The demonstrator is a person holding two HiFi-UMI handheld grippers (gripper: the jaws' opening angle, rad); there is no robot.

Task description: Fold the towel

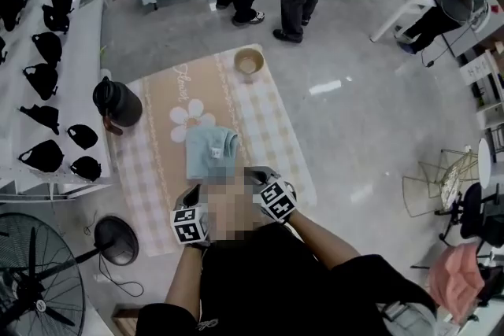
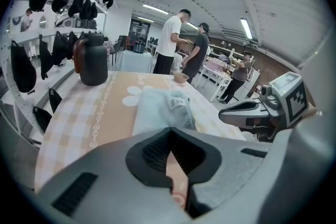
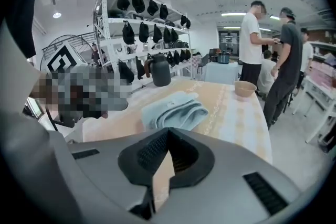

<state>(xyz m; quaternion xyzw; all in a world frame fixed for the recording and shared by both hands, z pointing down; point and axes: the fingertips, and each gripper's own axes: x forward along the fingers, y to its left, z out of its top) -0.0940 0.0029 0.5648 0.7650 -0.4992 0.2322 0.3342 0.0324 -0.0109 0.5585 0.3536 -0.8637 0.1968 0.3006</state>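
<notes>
Both sets of fingers are closed on nothing as the left gripper (image 1: 191, 197) and right gripper (image 1: 261, 174) hover at the near edge of the counter (image 1: 293, 169), on the person's side of the white flower print (image 1: 191, 119). The towel (image 1: 211, 152) lies straight ahead of them, already folded into a thick pale-blue pad. It sits just on the near side of the flower, with its far edge over the lower petals. Its long axis appears to run away from the person, along the cloth's stripes. Its stacked fold edges face right, and a small label (image 2: 176, 104) shows on top. The left gripper fronts its near left corner and the right gripper its near right corner, with the right seemingly slightly closer. Left of the flower stands a black jug (image 1: 116, 101), and beyond the flower to the right sits a bowl (image 1: 249, 60).
</notes>
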